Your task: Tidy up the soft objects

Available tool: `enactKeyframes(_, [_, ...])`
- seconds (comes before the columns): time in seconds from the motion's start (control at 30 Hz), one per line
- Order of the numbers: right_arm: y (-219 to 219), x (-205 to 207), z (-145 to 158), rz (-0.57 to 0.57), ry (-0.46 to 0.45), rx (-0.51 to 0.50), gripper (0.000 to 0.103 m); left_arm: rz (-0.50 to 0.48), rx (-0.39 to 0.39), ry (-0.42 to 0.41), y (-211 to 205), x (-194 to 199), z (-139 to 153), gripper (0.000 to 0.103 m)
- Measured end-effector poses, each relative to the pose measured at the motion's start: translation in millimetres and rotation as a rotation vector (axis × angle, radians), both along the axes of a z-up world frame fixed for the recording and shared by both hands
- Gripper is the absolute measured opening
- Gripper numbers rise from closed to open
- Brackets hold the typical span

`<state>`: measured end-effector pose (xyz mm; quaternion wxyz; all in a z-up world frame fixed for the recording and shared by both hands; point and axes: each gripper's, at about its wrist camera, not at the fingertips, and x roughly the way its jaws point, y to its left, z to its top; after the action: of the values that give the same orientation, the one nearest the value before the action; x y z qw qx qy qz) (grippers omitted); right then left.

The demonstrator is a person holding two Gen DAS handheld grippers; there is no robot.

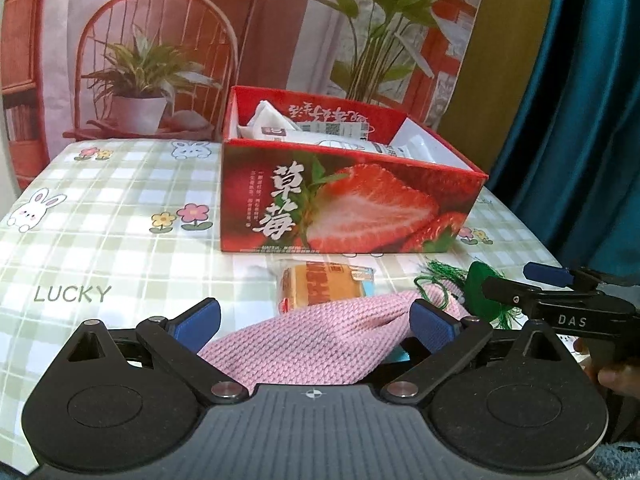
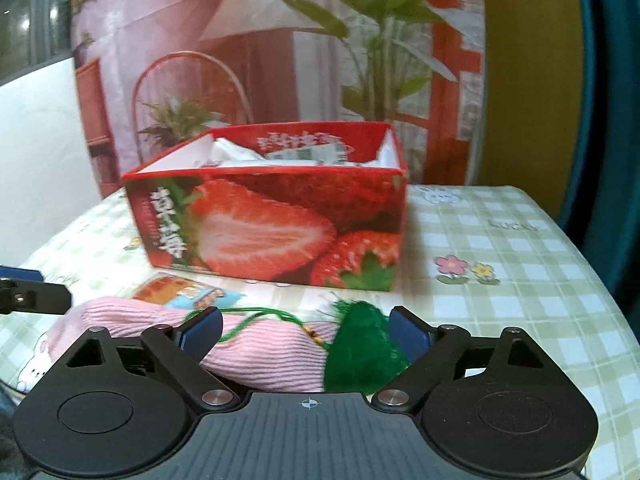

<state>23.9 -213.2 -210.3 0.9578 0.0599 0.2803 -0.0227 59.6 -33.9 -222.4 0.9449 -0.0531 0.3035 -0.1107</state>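
Observation:
A pink knitted cloth [image 1: 320, 336] [image 2: 260, 348] lies on the table in front of a red strawberry box [image 1: 344, 208] [image 2: 272, 228]. My left gripper [image 1: 316, 320] is open, its blue pads on either side of the cloth's left part. My right gripper [image 2: 306, 330] [image 1: 516, 280] is open around the cloth's other end and a green tasselled ornament [image 2: 360, 344] [image 1: 476, 284] lying on it. The ornament's green cord runs over the cloth. A wrapped cake packet [image 1: 320, 284] [image 2: 180, 292] lies between cloth and box. The left gripper [image 2: 48, 286] shows at the right wrist view's left edge.
The box holds white wrapped packets [image 1: 304, 128]. A green checked tablecloth [image 1: 120, 220] covers the table, with bare cloth left of the box and to its right [image 2: 500, 280]. A printed backdrop stands behind the table; a blue curtain [image 1: 580, 120] hangs at the right.

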Motion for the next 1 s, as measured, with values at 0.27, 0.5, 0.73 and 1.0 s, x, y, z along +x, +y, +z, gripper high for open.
enactKeyframes(0.27, [-20.3,3.5,-17.0,-0.053,0.093,0.040,0.078,-0.077,-0.005,-0.014,-26.8,33.2,13.2,0.091])
enactKeyframes(0.5, [-31.5,12.2,-32.4,-0.052,0.153,0.121,0.063,-0.159,-0.025,0.005,-62.7,76.3,16.1,0.083])
enactKeyframes(0.73, [-43.4,33.0,-36.6,-0.019,0.156,0.160,0.045,-0.178,-0.056,0.046,-84.0,109.4,8.9,0.078])
enactKeyframes(1.0, [-60.1,55.7,-39.3,0.019,0.154,0.172,0.045,-0.212,-0.063,0.070,-99.1,127.4,5.8,0.077])
